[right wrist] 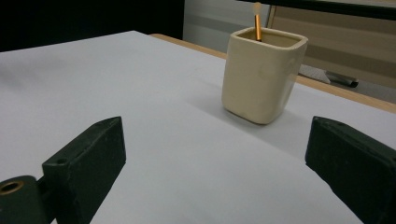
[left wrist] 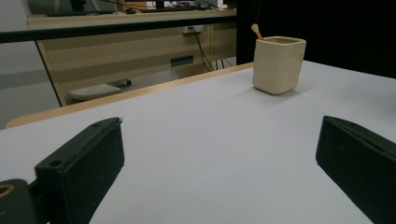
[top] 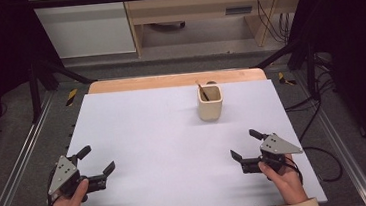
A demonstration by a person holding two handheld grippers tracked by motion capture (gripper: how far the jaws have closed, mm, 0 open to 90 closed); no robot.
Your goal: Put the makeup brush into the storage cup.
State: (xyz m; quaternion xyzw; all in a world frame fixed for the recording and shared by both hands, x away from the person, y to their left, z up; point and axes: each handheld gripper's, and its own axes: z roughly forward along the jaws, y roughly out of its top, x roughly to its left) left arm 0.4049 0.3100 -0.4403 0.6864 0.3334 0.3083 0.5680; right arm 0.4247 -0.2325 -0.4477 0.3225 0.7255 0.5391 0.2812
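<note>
Both grippers (top: 96, 160) (top: 245, 145) gape before squarish glazed cup (top: 210, 103).

The squarish glazed ceramic cup (top: 210, 103) was plain cream, and the thin wooden stick (top: 201, 89) in it was orange-brown with a paler tip. The flat tabletop (top: 163, 135) was unpatterned pale grey-white with a light wood far edge. Both grippers' jaws were matt black under grey three-cornered plates.

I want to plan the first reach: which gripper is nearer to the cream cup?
Right. The right gripper is just below the cream cup, slightly to its right; the left gripper sits far across the table.
</note>
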